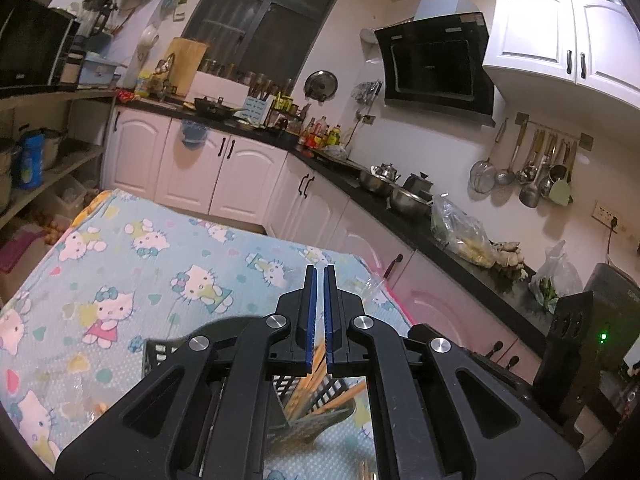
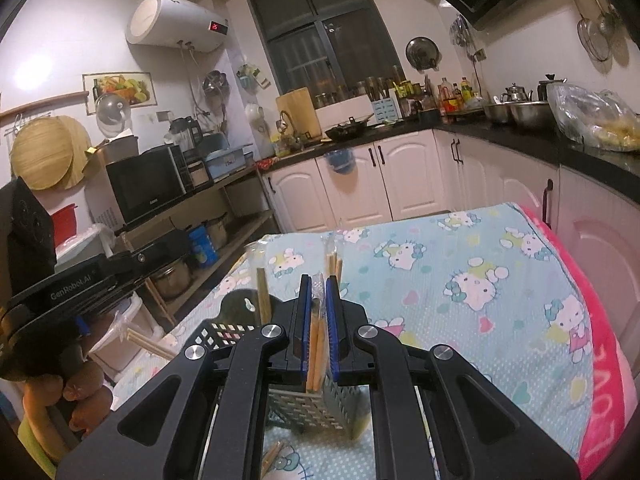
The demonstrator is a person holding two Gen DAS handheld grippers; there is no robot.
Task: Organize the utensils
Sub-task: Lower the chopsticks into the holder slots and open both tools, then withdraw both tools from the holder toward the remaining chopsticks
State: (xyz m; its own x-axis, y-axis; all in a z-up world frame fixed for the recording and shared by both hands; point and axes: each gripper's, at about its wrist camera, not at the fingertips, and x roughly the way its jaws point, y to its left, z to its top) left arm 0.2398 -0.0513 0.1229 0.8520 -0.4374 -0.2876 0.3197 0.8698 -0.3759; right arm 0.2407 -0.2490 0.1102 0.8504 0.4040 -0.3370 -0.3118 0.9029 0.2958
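Directly ahead of the left tool [image 1: 319, 276], a wide stretch of the cartoon-cat cloth [image 1: 132, 264] covering the bench is left bare, running out to the far edge where the white cabinet doors [image 1: 240, 176] begin. To that tool's right, the bench edge is close, with only a narrow gap seen between it and the dark kitchen counter [image 1: 460, 248]. The left tool is held pointing slightly downward, its blue pads drawn together with nothing seen between them. Beneath and just behind its tips, the black perforated utensil holder [image 1: 160, 354] is partly visible, with wooden chopsticks [image 1: 320, 360] leaning inside it.

From the right wrist view, the right tool [image 2: 319, 280] is tilted gently downward over the same holder [image 2: 224, 332]. A bundle of chopsticks [image 2: 316, 344] in a clear wrapper is gripped between its narrowly set pads, and the jaws are only slightly parted around it. To this tool's right, open cloth extends to the pink blanket edge [image 2: 600, 344]; to its left, the bench ends near the shelving with a microwave [image 2: 144, 184]. The left tool's body [image 2: 76, 284] is seen at the left of it.
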